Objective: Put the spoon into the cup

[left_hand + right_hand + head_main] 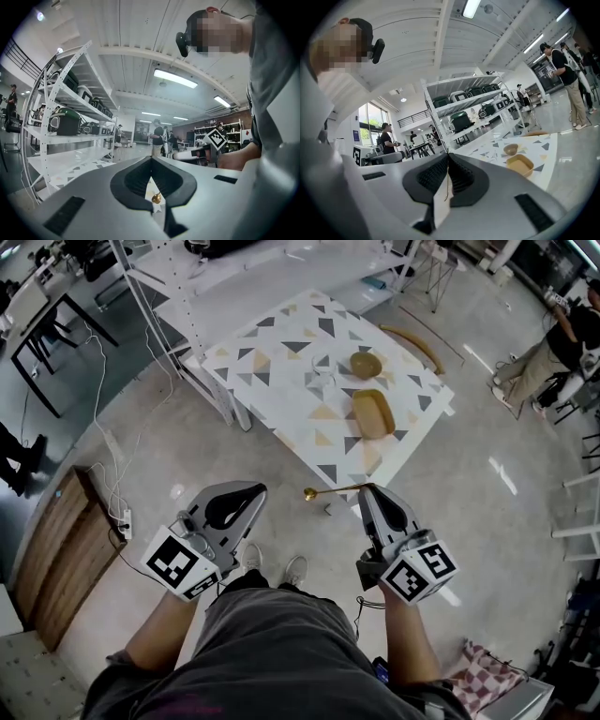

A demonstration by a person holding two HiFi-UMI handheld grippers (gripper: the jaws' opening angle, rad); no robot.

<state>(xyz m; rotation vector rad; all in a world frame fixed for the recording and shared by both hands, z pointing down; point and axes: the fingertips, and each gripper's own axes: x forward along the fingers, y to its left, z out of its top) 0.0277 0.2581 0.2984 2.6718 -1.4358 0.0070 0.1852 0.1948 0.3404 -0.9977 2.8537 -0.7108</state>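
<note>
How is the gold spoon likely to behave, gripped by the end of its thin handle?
The spoon looks like thin metal, so it is probably stiff and light. The right gripper pinches only its handle end, so it may pivot or slip in the grip. Its round end sticks far out, so a bump on the cup could lever it loose.

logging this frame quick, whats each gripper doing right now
left gripper: closed, holding nothing.
right gripper: closed on the spoon by its handle.
</note>
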